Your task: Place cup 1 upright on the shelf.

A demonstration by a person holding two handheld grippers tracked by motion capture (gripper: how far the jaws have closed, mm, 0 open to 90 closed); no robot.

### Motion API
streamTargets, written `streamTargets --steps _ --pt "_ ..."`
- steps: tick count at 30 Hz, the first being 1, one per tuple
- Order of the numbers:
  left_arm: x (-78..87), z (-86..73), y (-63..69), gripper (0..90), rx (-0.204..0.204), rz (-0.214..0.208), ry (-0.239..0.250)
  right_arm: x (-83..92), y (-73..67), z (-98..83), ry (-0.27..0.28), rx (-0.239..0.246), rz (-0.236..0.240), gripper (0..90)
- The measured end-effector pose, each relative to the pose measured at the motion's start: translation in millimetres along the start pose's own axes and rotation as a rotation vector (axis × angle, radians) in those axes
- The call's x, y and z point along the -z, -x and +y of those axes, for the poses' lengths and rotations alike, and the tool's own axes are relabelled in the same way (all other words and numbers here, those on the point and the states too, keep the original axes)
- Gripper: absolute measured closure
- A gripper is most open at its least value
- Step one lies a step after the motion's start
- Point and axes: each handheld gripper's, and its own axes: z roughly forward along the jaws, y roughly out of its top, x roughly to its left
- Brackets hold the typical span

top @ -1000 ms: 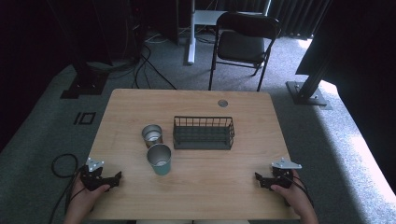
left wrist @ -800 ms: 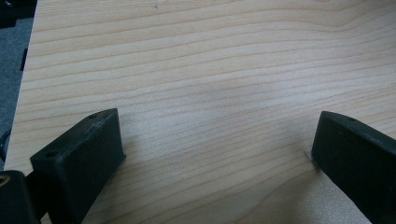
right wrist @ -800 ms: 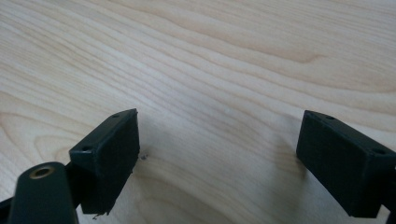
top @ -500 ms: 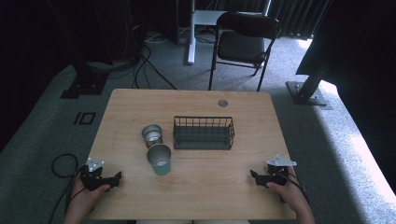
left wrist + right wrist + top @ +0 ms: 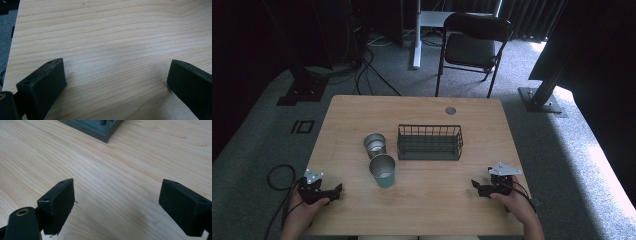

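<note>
got both grippers, left (image 5: 333, 190) and right (image 5: 477, 185), spread wide and empty on the table (image 5: 427, 210), ready for the cups (image 5: 382, 170) beside the basket (image 5: 430, 142)

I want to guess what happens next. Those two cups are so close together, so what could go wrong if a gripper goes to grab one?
The teal cup and the silver cup stand nearly touching, so open jaws closing around one could bump and tip the other. The wire basket sits right beside them, leaving little room on that side. Both the left gripper and right gripper are open and apart from the cups, so a fast reach might knock one over.
</note>
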Motion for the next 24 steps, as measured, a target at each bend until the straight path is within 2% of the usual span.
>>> streamTargets --steps 10,24 --pt "0.0 0.0 0.0 2.8 0.000 0.000 0.000 -9.7 -11.4 9.8 0.007 0.038 0.041 13.0" --pt "-0.1 -0.1 0.0 2.7 0.000 0.000 0.001 -30.8 -36.6 26.0 0.015 0.096 0.113 13.2"
